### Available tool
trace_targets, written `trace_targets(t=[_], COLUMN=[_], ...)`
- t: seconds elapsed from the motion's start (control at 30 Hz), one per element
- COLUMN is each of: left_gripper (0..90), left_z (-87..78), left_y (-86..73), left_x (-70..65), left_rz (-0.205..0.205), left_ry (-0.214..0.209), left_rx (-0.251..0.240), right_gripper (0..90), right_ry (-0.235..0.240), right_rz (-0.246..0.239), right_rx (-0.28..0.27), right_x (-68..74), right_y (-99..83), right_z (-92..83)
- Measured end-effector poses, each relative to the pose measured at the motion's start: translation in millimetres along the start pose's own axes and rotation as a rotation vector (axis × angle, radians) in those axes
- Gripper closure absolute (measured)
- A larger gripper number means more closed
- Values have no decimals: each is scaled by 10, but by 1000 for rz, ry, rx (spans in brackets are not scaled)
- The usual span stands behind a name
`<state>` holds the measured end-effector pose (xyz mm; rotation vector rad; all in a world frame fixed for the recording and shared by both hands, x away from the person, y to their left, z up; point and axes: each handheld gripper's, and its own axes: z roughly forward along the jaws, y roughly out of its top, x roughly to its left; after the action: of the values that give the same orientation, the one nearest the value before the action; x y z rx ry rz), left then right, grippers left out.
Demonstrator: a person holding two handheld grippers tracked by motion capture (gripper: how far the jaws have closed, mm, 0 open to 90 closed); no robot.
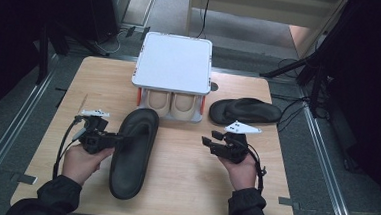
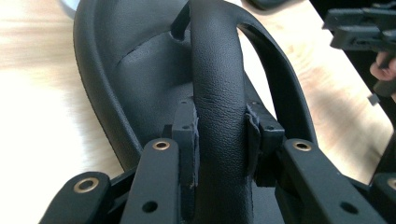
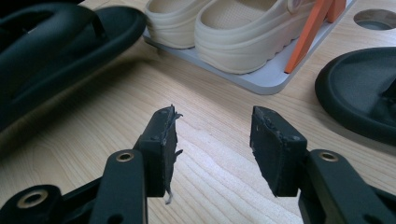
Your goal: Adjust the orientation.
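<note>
On the pale wooden worktop [image 1: 176, 151], the left claw [image 2: 219, 135] is clenched around the strap of a black rubber flip-flop sandal [image 1: 133, 151] lying at seven o'clock from the white two-tier shoe rack [image 1: 173, 64]. The right claw [image 3: 212, 140] hangs released, gripping nothing, at five o'clock.
</note>
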<state>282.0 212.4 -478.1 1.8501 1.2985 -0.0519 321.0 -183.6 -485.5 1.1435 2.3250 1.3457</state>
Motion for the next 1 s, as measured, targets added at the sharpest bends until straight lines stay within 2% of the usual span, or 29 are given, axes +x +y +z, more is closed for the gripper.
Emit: trace_targets(t=[0.1, 0.27, 0.4, 0.47, 0.53, 0.6, 0.8, 1.0], left_gripper=[692, 690, 688, 687, 687, 687, 687, 667], left_z=[109, 266, 358, 416, 450, 479, 508, 516], left_y=[-37, -60, -83, -117, -128, -152, -172, -171], left_x=[-50, -16, -67, -113, -123, -157, -157, -151], left_rz=[8, -41, -8, 22, 15, 38, 20, 33], left_ry=[1, -42, -15, 9, -2, 4, 10, 2], left_rx=[13, 15, 32, 49, 67, 73, 66, 78], right_gripper=[520, 520, 520, 520, 520, 520, 522, 522], right_ry=[-1, -1, -3, -5, -5, -6, -12, -13], right_rz=[-1, -6, -5, -4, -3, -2, -3, -2], right_rx=[0, -2, -1, 0, -1, -1, -10, -11], right_x=[3, 6, 5, 3, 5, 10, -3, -2], right_y=[-1, 0, 0, -2, -2, -4, -14, -19], right_z=[-1, -7, -15, -17, -19, -25, -43, -53])
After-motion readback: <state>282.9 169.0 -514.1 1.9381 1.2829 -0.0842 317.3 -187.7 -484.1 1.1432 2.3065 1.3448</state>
